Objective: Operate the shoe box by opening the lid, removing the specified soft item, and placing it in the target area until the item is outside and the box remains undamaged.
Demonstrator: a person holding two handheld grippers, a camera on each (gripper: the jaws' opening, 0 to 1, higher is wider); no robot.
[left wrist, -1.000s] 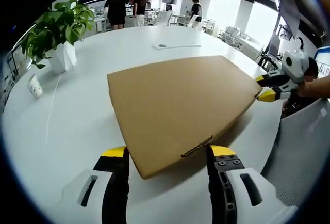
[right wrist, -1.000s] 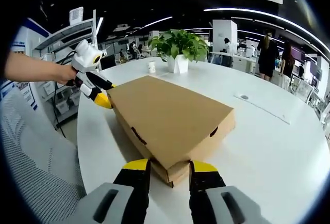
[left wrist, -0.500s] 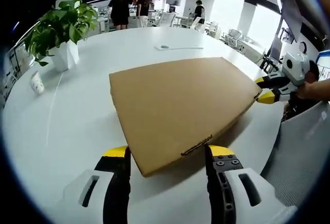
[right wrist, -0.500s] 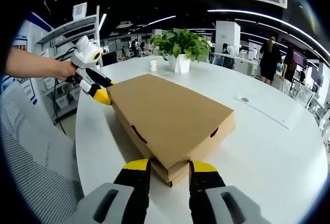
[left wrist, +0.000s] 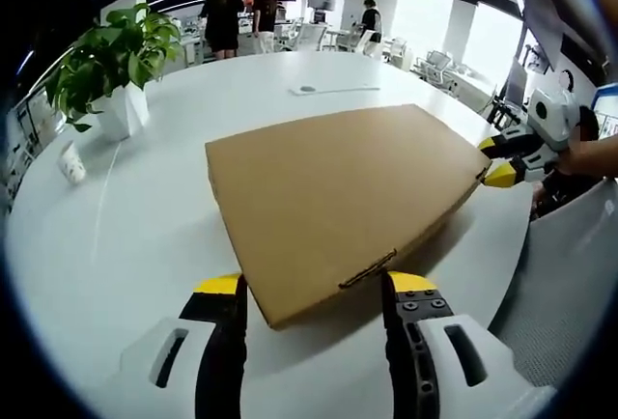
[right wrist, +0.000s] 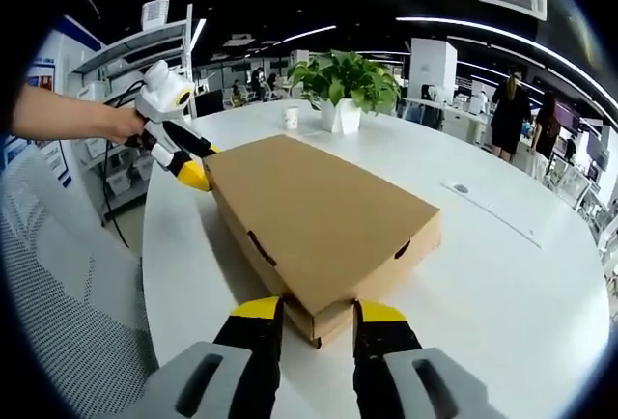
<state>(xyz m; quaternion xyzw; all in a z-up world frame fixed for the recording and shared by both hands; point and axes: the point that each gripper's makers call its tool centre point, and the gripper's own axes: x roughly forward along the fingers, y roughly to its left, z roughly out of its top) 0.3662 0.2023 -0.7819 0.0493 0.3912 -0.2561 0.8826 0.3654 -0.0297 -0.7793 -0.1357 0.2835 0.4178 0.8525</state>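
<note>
Barely anything has changed over the last second: the shoe box sits where it sat on the white worktop, lid closed, and both views drift only slightly, which reads as your hands shifting rather than the box moving. Your left tool holds its yellow-tipped jaws spread, one on each side of the near corner of the lid, and you have not closed them; in the right gripper view that same tool reaches in from the left with its tips at the far corner of the box. Your right tool is spread too, its jaws straddling the corner nearest it, and in the left gripper view its tips sit at the box's far right corner; whether they actually touch the cardboard you cannot tell from here. In the right gripper view the lid edge looks a little proud of the base at the near corner, but that gap is no wider than it was. So the task stands at its first step: the lid is not open, and the soft item is hidden inside. A potted plant and a small cup stand well apart from the box.
</note>
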